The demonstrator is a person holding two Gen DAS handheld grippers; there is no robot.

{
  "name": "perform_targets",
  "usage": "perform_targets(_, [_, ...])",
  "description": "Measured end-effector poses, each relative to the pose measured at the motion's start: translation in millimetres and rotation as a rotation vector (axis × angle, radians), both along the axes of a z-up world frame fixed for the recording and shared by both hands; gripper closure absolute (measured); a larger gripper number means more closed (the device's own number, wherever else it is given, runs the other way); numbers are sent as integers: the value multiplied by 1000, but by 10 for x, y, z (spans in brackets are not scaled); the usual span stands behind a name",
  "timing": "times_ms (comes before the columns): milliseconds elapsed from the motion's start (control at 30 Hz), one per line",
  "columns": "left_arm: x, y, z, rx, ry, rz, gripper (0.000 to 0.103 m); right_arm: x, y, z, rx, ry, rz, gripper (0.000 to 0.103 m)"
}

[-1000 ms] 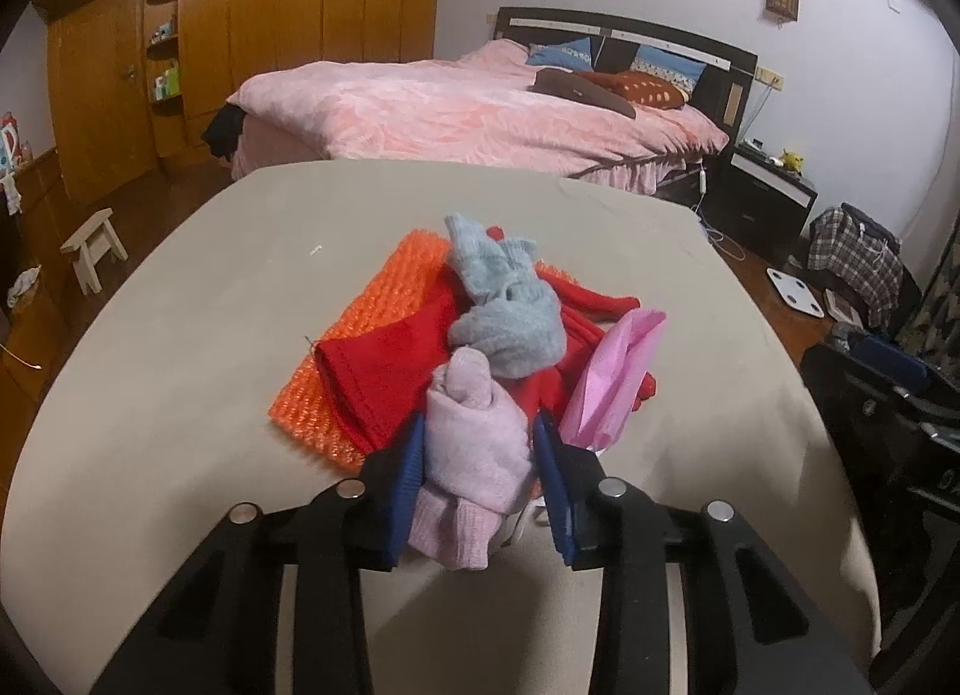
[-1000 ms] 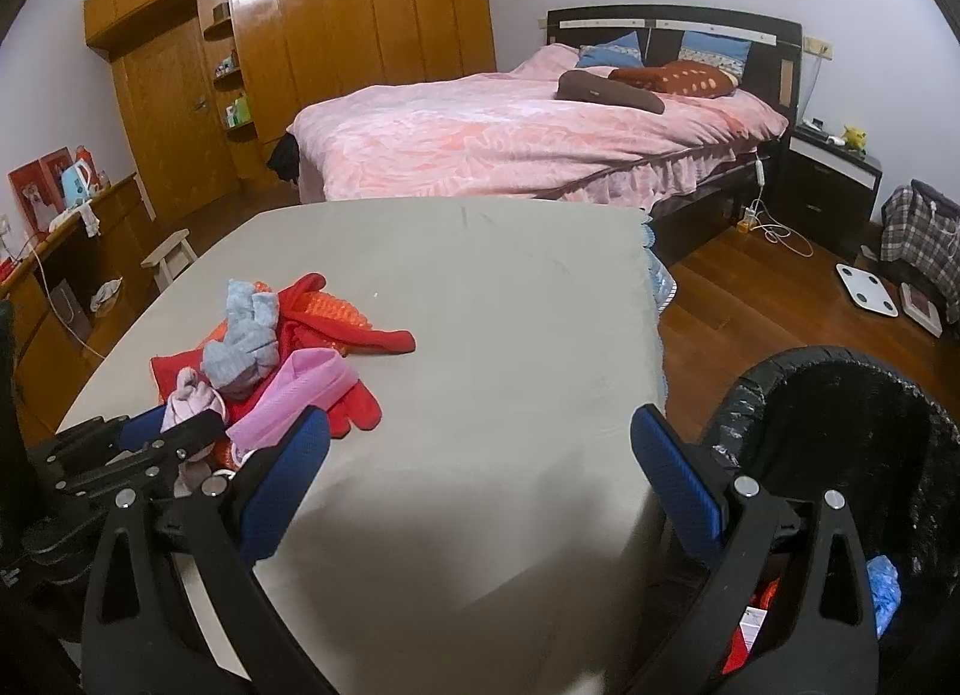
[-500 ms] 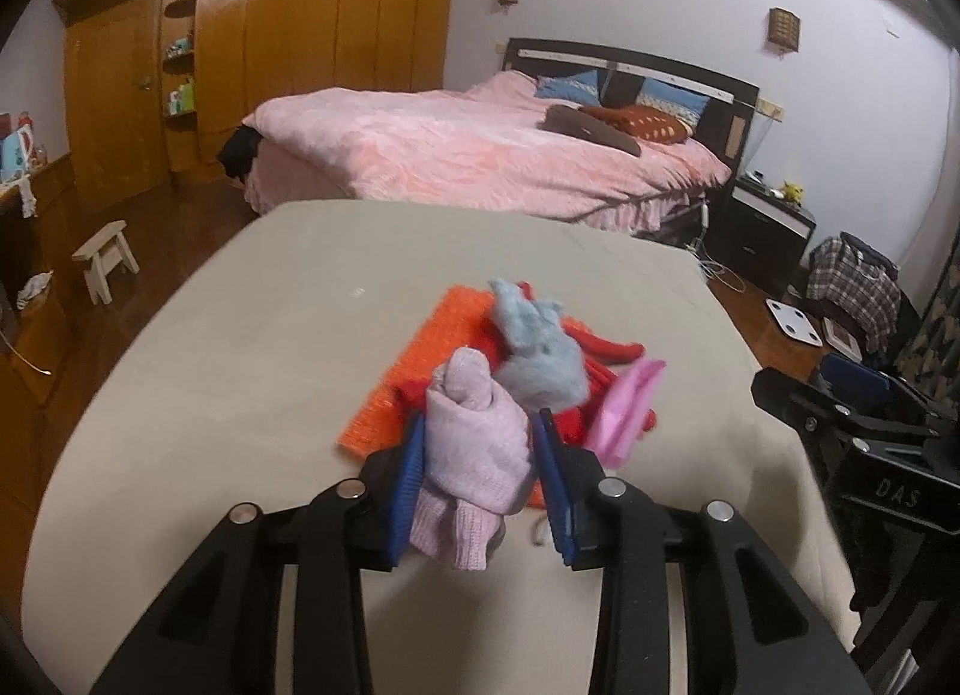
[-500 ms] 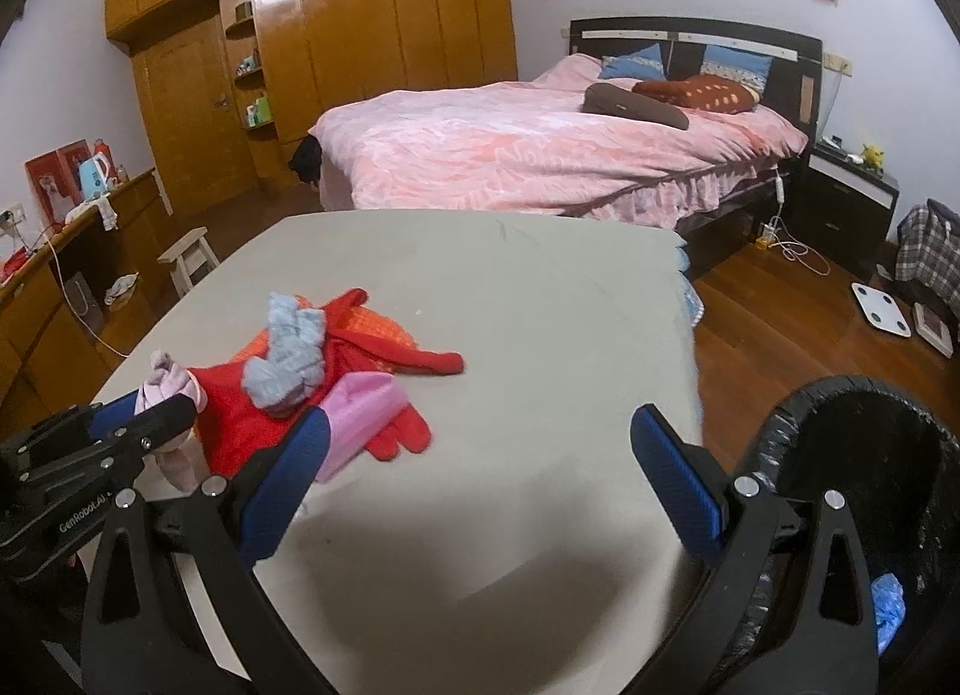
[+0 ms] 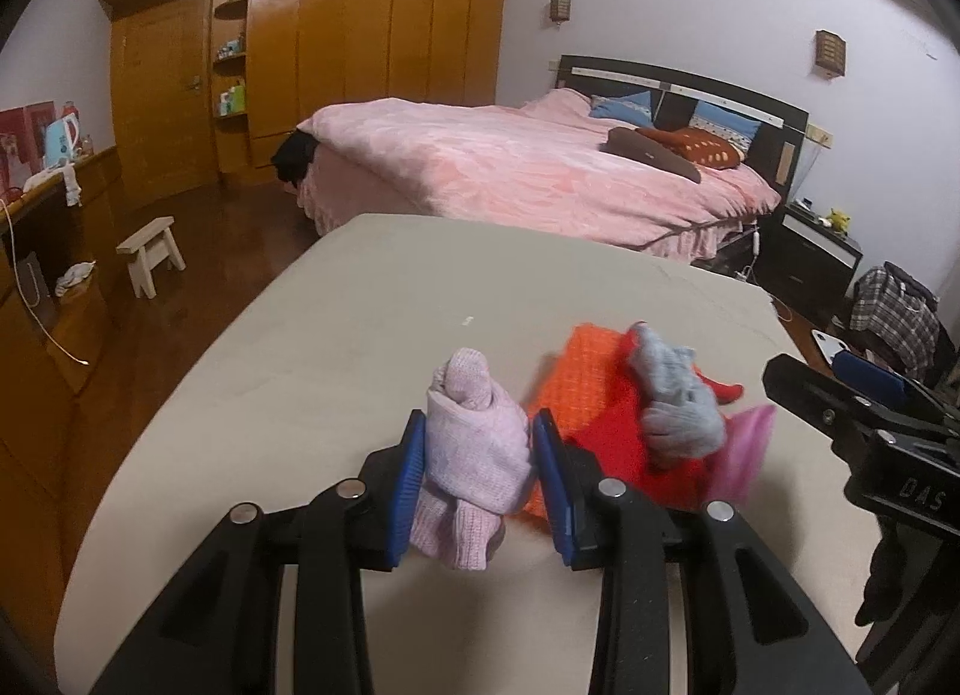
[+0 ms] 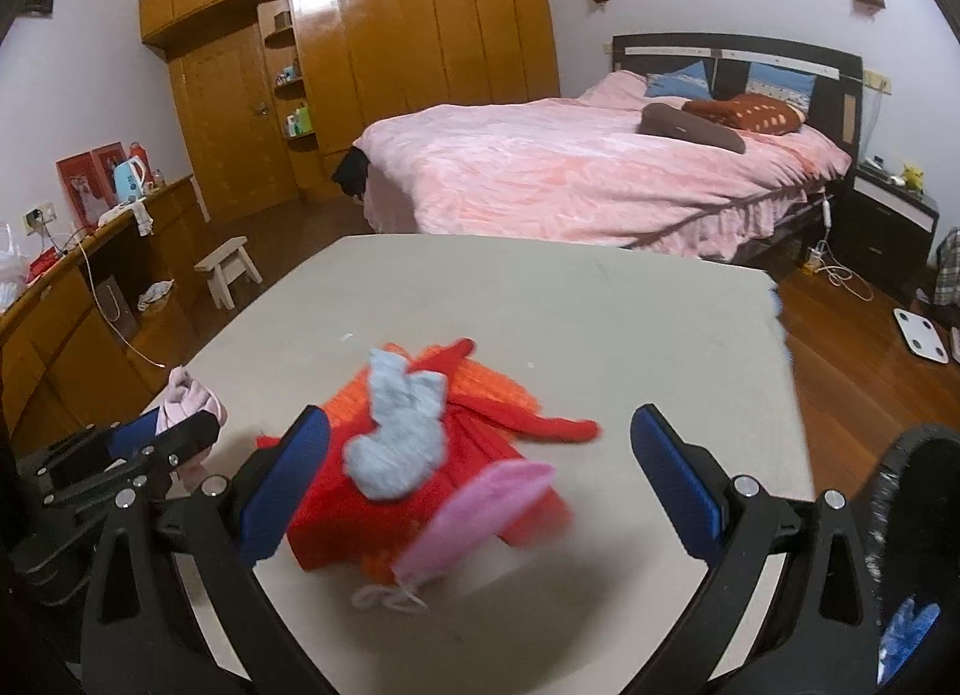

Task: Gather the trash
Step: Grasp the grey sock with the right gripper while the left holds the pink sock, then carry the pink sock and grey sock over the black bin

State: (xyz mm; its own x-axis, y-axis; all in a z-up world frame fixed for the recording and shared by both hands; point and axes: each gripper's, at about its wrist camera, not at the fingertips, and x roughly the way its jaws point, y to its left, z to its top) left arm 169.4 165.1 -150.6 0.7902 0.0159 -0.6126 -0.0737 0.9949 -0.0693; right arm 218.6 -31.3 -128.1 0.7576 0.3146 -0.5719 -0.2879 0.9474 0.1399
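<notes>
- Left gripper [image 5: 477,470] pinched pink sock [image 5: 474,443] between its blue pads; bundle stood roughly upright, top poking above the pads, cuff hanging below.
- Sock was clear of the table [image 5: 360,335], to the left of the pile and apart from it.
- Right gripper [image 6: 480,479] was spread wide, nothing between the pads; it hung over the near part of the pile.
- Pile lay straight ahead of the right gripper: grey sock [image 6: 399,437] on top of red cloth [image 6: 480,455], orange knit [image 6: 480,389] underneath, pink bag [image 6: 474,515] at the near edge with a white string trailing toward the camera.
- Pink bag's long axis ran diagonally, low-left to upper-right in the right wrist view, so not square to the gap between the right pads.
- Bin [image 6: 918,545], black-lined, sat off the table's right edge, at lower right of the right wrist view; a blue scrap showed inside.
- Key relation, judged: bin lay on the far side of the right gripper from the held sock, so the left gripper would have to cross the pile and the right gripper to reach it.
- Right gripper was the nearer to both pile and bin; left the farther.
- In the left wrist view the right gripper showed at the right edge, beyond the pile, in that path.
- Risk, judged: hanging cuff could snag the pile in crossing.
</notes>
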Motion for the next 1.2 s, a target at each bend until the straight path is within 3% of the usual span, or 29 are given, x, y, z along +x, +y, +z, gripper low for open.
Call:
perform_targets(100, [22,91,-9,-2,-2,12,67,58,115,-37,3,5,11,6])
perform_targets(267, [64,201,-20,6,-8,20,67,140,290,-165,-8,40,34,22])
perform_targets(467, [107,249,-31,3,-9,27,67,169,437,-294,-17,77,53,30])
perform_targets(733, [120,237,-38,-2,-9,26,67,198,480,-412,-8,129,93,55])
perform_targets(1200, [77,160,73,9,-29,11,67,110,327,-142,31,67,92,58])
